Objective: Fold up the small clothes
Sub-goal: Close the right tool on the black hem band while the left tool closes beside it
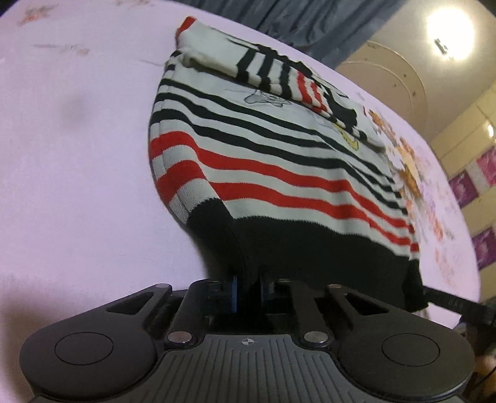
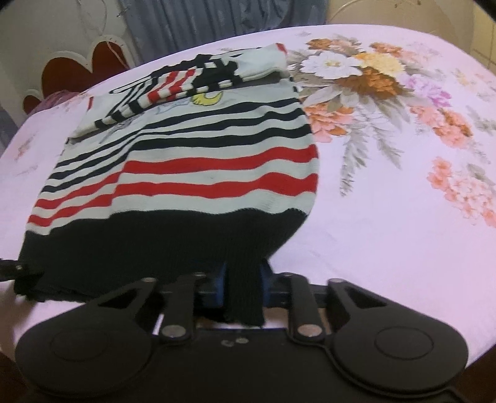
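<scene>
A small knitted sweater with white, black and red stripes and a black hem lies on the pink floral sheet, its sleeves folded across the chest. It also shows in the right wrist view. My left gripper is shut on the black hem at its left corner. My right gripper is shut on the black hem at its right corner. The hem is lifted off the sheet between the two grippers. The right gripper's finger shows at the far right of the left wrist view.
The bed sheet is pink with a flower print to the right of the sweater. A grey curtain and a red heart-shaped headboard stand behind the bed. A ceiling lamp glares at the upper right.
</scene>
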`<state>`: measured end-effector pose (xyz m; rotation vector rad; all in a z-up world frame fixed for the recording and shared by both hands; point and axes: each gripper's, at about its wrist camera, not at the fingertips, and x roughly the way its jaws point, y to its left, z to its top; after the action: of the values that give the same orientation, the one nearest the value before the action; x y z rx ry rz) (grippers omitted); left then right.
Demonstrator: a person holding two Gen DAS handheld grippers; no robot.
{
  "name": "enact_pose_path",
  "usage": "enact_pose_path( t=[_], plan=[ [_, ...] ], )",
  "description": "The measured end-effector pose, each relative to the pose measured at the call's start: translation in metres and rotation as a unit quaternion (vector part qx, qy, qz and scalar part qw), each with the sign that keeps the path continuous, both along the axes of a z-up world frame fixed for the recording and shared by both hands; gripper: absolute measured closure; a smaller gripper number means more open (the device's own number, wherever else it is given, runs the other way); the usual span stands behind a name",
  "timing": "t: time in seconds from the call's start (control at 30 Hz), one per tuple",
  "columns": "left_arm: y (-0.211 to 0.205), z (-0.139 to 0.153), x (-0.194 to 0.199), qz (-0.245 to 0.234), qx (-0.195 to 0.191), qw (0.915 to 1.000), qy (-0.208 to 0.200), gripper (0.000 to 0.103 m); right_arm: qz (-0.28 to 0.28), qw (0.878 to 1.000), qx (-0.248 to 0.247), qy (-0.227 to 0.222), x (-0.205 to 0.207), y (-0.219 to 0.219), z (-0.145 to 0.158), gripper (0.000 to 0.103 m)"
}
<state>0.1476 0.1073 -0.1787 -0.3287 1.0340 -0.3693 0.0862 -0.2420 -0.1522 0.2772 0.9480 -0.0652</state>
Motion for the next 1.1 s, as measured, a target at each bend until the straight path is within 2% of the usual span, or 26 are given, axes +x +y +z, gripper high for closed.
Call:
enact_pose_path(
  t=[0.17,0.33,0.47,0.63,0.83,0.93,1.1],
  plan=[
    [-0.004,0.023,0.009,-0.009,-0.021,0.9991,-0.037,0.094,-0.003,0.999,0.040,-0.028,0.009,-0.009,0.018,0.092],
    [-0.010,0.062,0.041,0.000,-0.038,0.9951,-0.091,0.094,0.001,0.995,0.063,-0.083,0.036,-0.022,0.052,0.092],
    [-0.016,0.085,0.085,0.008,-0.039,0.9915,-0.123,0.094,-0.001,0.990,0.077,-0.122,0.077,-0.038,0.074,0.092],
    [-0.028,0.097,0.146,0.033,-0.039,0.9875,-0.149,0.094,-0.002,0.986,0.079,-0.147,0.145,-0.055,0.082,0.092],
    [-0.044,0.090,0.235,0.066,-0.033,0.9881,-0.135,0.094,-0.017,0.984,0.113,-0.138,0.239,-0.076,0.074,0.093],
    [-0.054,0.077,0.277,0.076,-0.023,0.9901,-0.115,0.094,-0.030,0.984,0.130,-0.118,0.282,-0.085,0.062,0.093],
    [-0.059,0.048,0.330,0.094,-0.011,0.9924,-0.078,0.093,-0.055,0.984,0.149,-0.084,0.330,-0.098,0.037,0.093]
  ],
)
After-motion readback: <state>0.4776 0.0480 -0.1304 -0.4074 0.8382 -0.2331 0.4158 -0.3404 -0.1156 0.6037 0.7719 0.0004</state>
